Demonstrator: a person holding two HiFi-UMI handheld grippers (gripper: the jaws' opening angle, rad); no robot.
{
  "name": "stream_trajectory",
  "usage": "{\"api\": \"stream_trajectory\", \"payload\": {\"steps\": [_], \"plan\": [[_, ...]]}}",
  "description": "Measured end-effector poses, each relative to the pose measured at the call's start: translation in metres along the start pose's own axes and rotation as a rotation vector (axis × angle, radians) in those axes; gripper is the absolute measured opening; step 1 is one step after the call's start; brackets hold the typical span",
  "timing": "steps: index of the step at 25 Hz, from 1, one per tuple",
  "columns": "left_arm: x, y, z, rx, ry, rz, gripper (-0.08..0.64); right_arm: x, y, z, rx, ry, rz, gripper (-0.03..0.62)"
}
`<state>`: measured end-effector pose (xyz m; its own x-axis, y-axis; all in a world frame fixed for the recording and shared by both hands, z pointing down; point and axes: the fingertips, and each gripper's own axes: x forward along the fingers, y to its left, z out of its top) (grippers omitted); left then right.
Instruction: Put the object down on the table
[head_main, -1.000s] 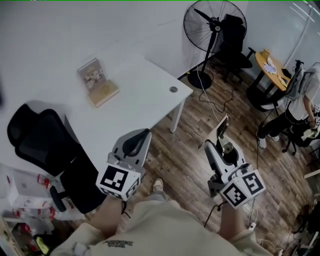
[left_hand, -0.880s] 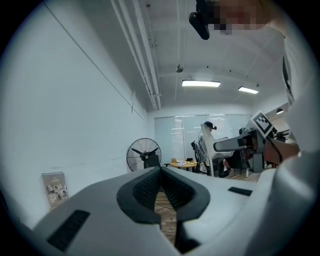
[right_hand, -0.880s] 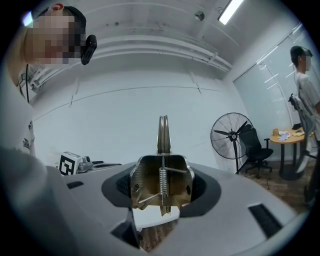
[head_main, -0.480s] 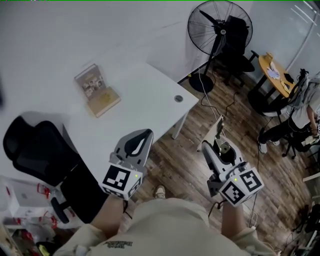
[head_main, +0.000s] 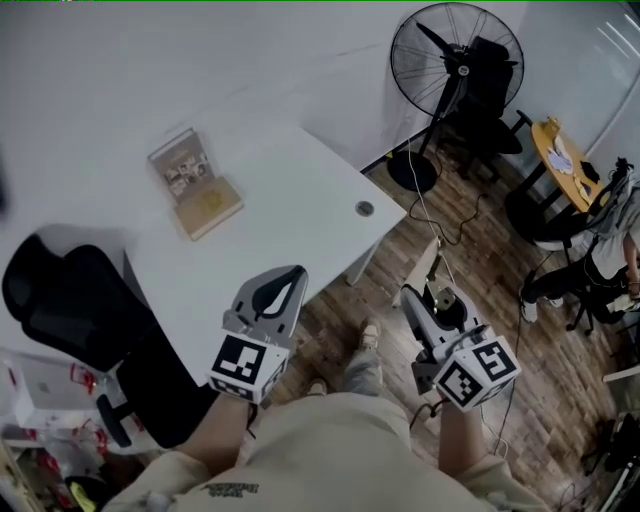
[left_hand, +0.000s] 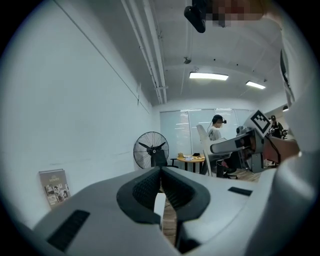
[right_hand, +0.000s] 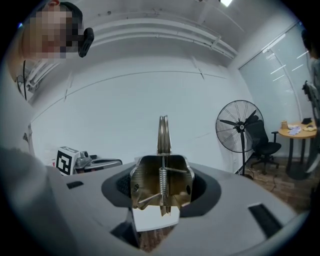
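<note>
Right gripper (head_main: 430, 300) is clamped on the metal spring tool (right_hand: 161, 182), its thin blade standing upright past the jaws (no change in that grip). Left gripper (left_hand: 160, 169) has its jaws together with nothing between them. Both have slid closer to the white table (head_main: 290, 200) than a second ago, and a shoe (head_main: 368, 331) now shows stepping forward. The tool is over the wooden floor beside the table corner. Beyond, a book (head_main: 193, 183) lies on the table, and the fan (head_main: 457, 60) stands farther back.
</note>
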<state>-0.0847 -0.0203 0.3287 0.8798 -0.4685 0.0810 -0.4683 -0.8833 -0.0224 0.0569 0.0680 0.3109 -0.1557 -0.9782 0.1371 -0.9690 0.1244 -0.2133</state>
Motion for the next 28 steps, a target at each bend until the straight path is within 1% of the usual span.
{"api": "stream_trajectory", "payload": {"steps": [6, 11, 13, 17, 21, 25, 28], "plan": [[0.045, 0.011, -0.002, -0.026, 0.01, 0.013, 0.028, 0.034, -0.04, 0.007, 0.006, 0.021, 0.045, 0.21], [0.096, 0.029, -0.003, -0.044, 0.03, 0.051, 0.028, 0.07, -0.086, 0.012, 0.016, 0.055, 0.084, 0.21], [0.118, 0.036, -0.004, -0.039, 0.038, 0.065, 0.028, 0.085, -0.104, 0.015, 0.019, 0.067, 0.106, 0.21], [0.157, 0.045, 0.001, -0.034, 0.058, 0.108, 0.028, 0.111, -0.141, 0.021, 0.045, 0.093, 0.149, 0.21], [0.191, 0.054, 0.006, -0.025, 0.068, 0.155, 0.028, 0.139, -0.171, 0.025, 0.046, 0.134, 0.205, 0.21], [0.222, 0.066, -0.001, -0.035, 0.103, 0.197, 0.028, 0.174, -0.2, 0.025, 0.081, 0.179, 0.272, 0.21], [0.244, 0.076, -0.009, -0.053, 0.127, 0.233, 0.028, 0.203, -0.225, 0.015, 0.113, 0.233, 0.293, 0.209]]}}
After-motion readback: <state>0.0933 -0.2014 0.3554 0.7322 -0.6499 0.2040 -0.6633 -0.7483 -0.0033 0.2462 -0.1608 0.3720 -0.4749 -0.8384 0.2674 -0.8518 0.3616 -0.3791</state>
